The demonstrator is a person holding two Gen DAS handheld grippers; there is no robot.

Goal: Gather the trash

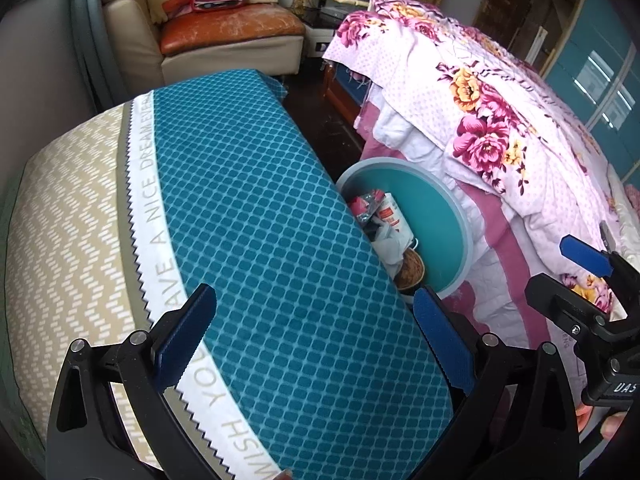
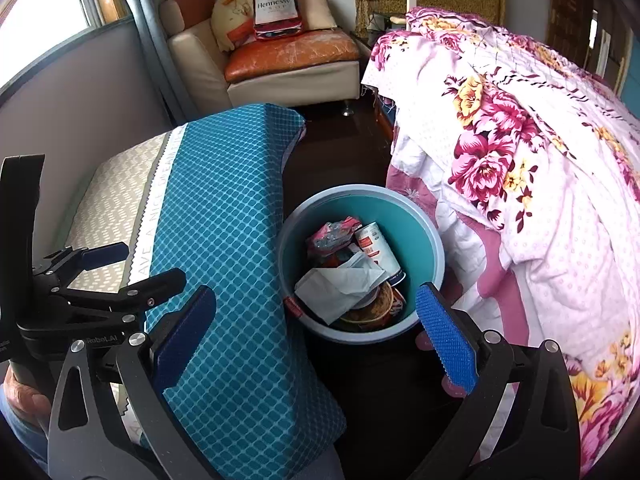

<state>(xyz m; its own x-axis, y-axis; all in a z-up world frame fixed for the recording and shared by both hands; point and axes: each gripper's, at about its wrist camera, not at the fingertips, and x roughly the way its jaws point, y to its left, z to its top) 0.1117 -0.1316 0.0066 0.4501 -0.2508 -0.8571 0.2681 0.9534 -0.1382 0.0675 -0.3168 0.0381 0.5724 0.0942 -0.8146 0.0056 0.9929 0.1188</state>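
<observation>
A teal bin [image 2: 428, 240] stands on the dark floor between the blue cushioned bench and the bed. It holds trash: a white crumpled paper [image 2: 340, 284], a white and red can [image 2: 378, 248], a red wrapper [image 2: 332, 232] and a brown bowl [image 2: 376, 308]. The bin also shows in the left wrist view [image 1: 436, 216], partly hidden by the bench. My right gripper [image 2: 316, 336] is open and empty, above the bin's near rim. My left gripper [image 1: 312, 340] is open and empty over the bench top. The right gripper shows at the right edge of the left wrist view [image 1: 588, 264].
A blue and beige cushioned bench [image 2: 224, 208] runs along the left. A bed with a floral quilt [image 2: 520, 160] fills the right. A sofa with an orange cushion [image 2: 292, 52] and a bottle-shaped pillow [image 2: 276, 8] stands at the back. Dark floor [image 2: 340, 136] lies between.
</observation>
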